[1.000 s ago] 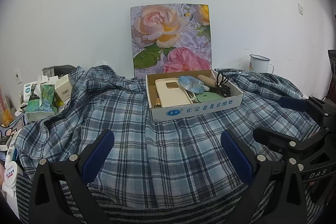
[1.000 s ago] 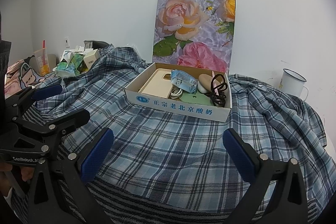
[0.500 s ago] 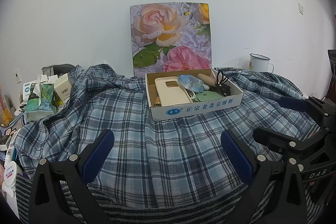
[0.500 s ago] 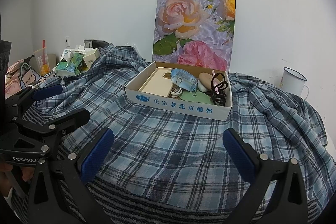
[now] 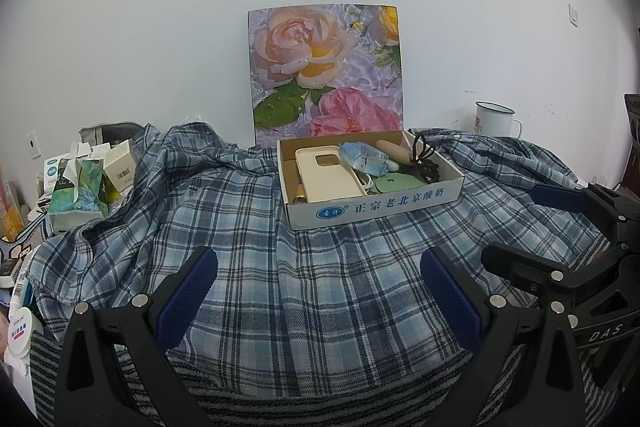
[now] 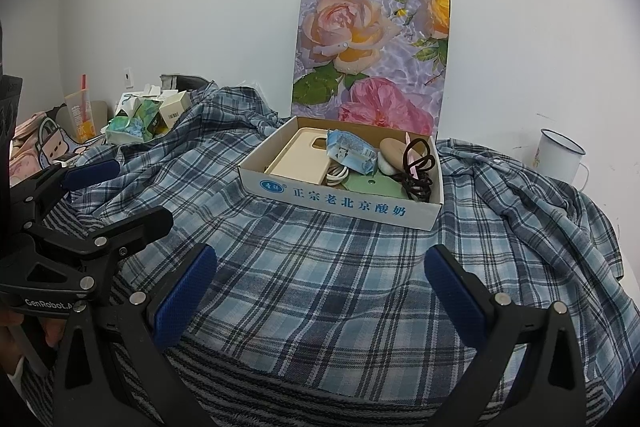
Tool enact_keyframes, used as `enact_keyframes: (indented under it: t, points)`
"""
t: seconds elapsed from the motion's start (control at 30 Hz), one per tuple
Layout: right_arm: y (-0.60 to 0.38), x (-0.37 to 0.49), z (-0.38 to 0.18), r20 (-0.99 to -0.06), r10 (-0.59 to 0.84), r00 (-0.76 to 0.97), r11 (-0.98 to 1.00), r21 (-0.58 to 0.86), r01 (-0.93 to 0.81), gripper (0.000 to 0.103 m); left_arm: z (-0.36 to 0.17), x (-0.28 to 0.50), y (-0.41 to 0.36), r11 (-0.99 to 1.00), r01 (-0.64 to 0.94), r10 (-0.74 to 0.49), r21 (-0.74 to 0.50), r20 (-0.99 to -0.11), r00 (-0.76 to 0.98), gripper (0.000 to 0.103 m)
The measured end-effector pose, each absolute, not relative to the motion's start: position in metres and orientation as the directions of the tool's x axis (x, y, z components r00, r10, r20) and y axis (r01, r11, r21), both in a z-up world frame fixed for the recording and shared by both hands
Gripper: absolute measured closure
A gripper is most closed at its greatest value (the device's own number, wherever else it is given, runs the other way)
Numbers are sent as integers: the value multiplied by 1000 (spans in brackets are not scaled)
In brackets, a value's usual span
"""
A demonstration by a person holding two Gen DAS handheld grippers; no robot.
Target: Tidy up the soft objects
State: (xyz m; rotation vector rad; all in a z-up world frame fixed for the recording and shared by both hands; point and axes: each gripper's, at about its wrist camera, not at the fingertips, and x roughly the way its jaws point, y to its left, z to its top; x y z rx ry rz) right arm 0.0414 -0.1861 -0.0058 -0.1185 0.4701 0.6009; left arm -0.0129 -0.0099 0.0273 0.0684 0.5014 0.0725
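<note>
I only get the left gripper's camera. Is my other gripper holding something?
Observer: No. The right gripper is open, with nothing between its fingers, only the plaid shirt below.
Operator: What's hiding by the black cord in the box?
Observer: A thin pink strip pokes up through the loops of the black cord, near the right wall of the cardboard box. I can't tell what it is.
Operator: Is there anything past the tissue pack?
Observer: Yes. To the left of the tissue pack, an orange drink cup with a red straw stands near the wall.
</note>
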Motion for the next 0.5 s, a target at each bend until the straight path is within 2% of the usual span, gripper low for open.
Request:
enact_keyframes:
  t: [0.5]
  points:
    - [-186,42,-5,-462,516,721,821,27,-570,0,27,-13,-9,995,-52,86,83,-480,873,1]
